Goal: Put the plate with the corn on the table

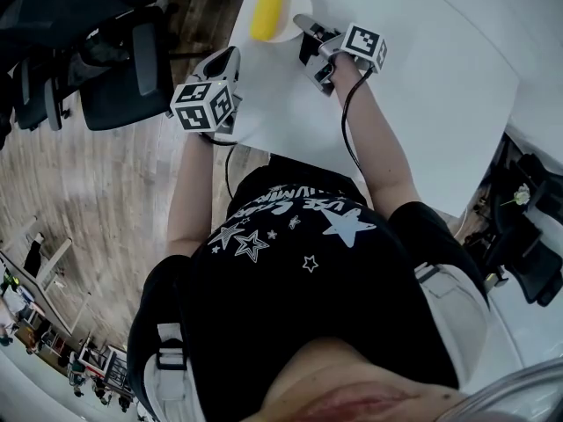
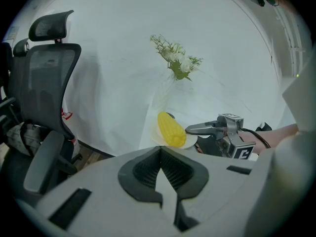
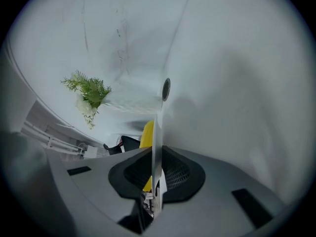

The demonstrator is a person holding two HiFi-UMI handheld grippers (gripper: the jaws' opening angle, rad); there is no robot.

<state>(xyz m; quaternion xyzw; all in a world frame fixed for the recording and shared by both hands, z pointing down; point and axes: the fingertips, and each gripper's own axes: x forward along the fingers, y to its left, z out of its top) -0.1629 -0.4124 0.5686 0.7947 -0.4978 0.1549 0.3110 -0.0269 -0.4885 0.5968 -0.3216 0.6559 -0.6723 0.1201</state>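
Observation:
A yellow corn cob (image 1: 268, 9) lies on a small white plate (image 1: 285, 33) over the near left corner of the white table (image 1: 422, 86). My right gripper (image 1: 307, 26) is shut on the plate's rim. In the right gripper view the plate (image 3: 157, 132) shows edge-on between the pads, with the corn (image 3: 147, 132) to its left. I cannot tell whether the plate touches the table. My left gripper (image 1: 230, 56) hovers at the table's left edge, shut and empty. The left gripper view has the corn (image 2: 171, 129), the plate (image 2: 190, 143) and the right gripper (image 2: 190, 129) just ahead of it.
A bunch of white flowers with green leaves (image 2: 177, 60) stands in a clear vase further back on the table. A dark office chair (image 1: 123, 60) sits on the wood floor left of the table. More dark chairs (image 1: 528, 227) are on the right.

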